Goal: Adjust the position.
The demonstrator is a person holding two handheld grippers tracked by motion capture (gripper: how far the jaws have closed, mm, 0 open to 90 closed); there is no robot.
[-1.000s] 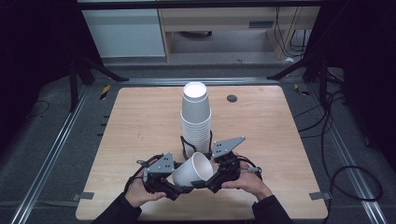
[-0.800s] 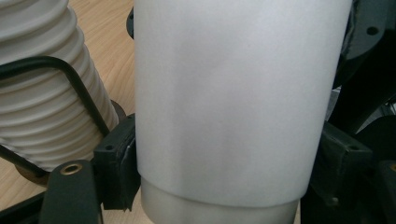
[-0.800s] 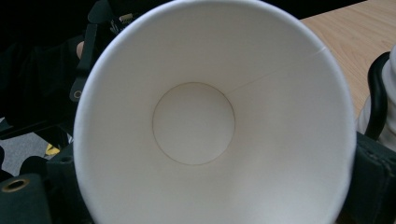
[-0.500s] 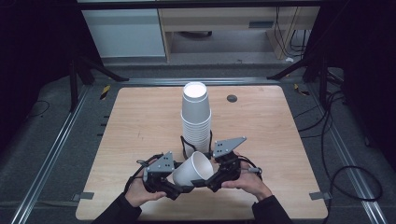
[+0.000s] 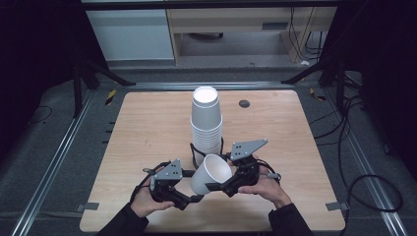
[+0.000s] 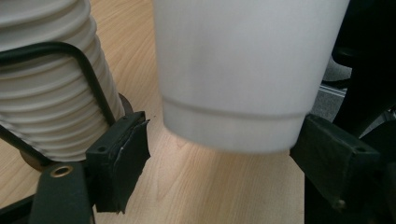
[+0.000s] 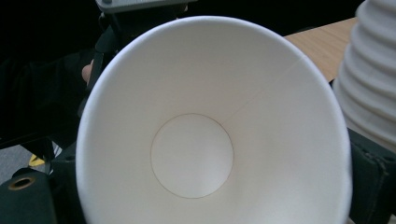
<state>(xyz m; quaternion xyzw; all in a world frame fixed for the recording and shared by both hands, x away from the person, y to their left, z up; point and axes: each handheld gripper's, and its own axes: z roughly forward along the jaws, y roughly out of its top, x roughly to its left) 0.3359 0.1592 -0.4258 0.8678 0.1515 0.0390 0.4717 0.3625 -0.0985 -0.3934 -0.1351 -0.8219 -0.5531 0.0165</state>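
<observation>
One loose white paper cup is held tilted just above the wooden table, in front of the tall stack of white cups. The left gripper jaws stand apart round its base without clear contact; the right gripper appears clamped at the rim, though contact is hidden. A slip or crushed rim is possible, and the stack could be knocked.

The stack of cups in its wire holder is standing just behind the tilted cup, blocking forward passage near the counter's middle. The left gripper and right gripper are crowding the front edge. Wide bare counter is lying open to either side and behind the stack.
</observation>
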